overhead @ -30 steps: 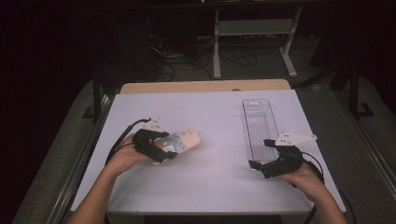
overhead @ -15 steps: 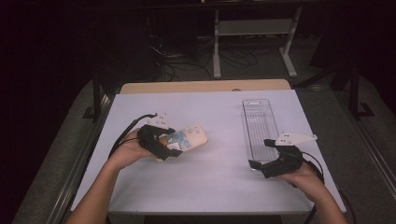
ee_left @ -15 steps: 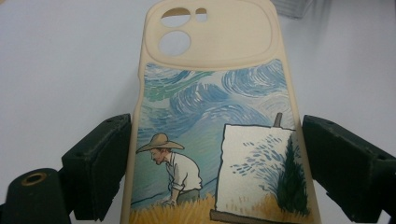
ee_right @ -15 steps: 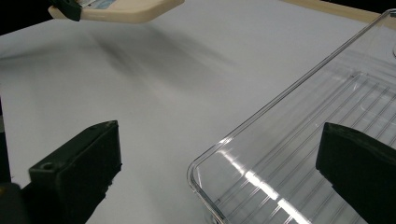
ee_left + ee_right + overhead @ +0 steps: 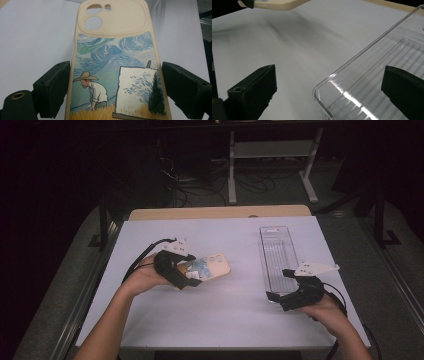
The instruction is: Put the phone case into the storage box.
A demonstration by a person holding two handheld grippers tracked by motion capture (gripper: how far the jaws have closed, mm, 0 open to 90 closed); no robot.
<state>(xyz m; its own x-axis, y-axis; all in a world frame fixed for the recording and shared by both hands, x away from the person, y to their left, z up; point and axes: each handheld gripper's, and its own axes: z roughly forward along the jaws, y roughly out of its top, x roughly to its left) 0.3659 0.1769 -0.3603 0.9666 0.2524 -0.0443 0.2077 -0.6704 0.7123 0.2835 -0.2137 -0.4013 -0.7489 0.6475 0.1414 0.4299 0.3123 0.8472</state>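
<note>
- The left gripper [image 5: 192, 270] is seen at the left of the white table [image 5: 225, 320] in the high view, held in the person's left hand [image 5: 145, 277].
- A phone case [image 5: 116, 62] is clamped between its two black jaws, one pressed against each long edge, as seen in the left gripper view.
- The case is cream-coloured, with a raised camera surround pierced by round cut-outs at its far end, and a painted scene is printed on it: a figure in a straw hat, an easel with a canvas, swirling blue sky and yellow grass.
- In the high view the phone case [image 5: 210, 267] is pointed towards the middle of the table, its camera end farthest from the hand; whether it touches the table cannot be told.
- The right gripper [image 5: 280, 287] is held at the right of the table, in the person's right hand [image 5: 325, 307].
- Its jaws are spread wide apart with nothing gripped, and the near corner of a clear plastic tray [image 5: 372, 82] is seen between them in the right gripper view.
- The clear plastic tray [image 5: 277, 257] is laid lengthwise along the right side of the table, well apart from the phone case.
</note>
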